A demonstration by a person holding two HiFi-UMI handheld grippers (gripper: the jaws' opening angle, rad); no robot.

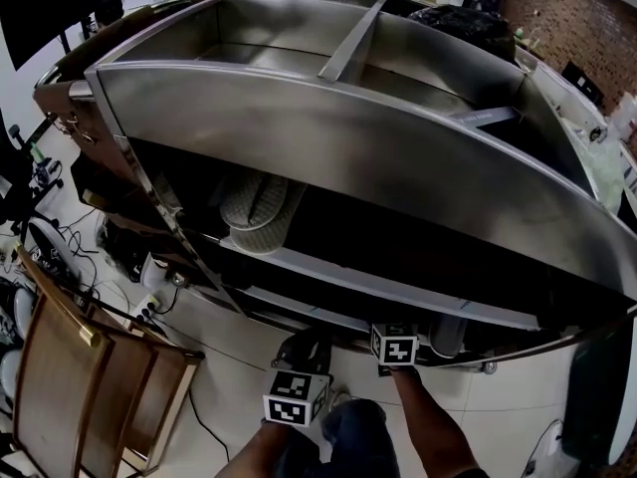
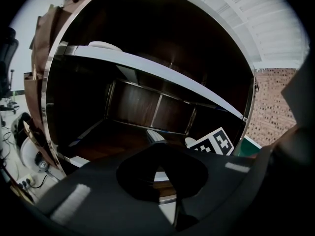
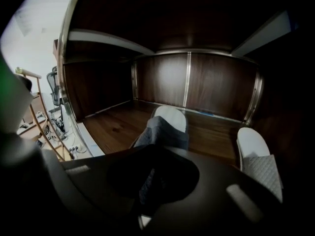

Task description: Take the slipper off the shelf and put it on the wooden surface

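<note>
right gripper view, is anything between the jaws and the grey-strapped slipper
Nothing visible does. The right gripper is closed on the grey strap of the slipper, which lies on the wooden shelf floor. The second slipper lies apart to its right, out of the way.

Your head camera looks steeply down from above and in front of the shelf unit (image 1: 328,137), taking in its steel top and dark open front. The camera on your left hand-held gripper (image 2: 161,173) sits low at the opening, facing in across the wooden lower shelf (image 2: 108,144). The camera on your right hand-held gripper (image 3: 147,178) is further inside, close over the boards, facing the back panel (image 3: 187,80). Both gripper views share that lower shelf and the grey slipper (image 3: 165,127); the left one also catches the right gripper's marker cube (image 2: 215,142)
</note>
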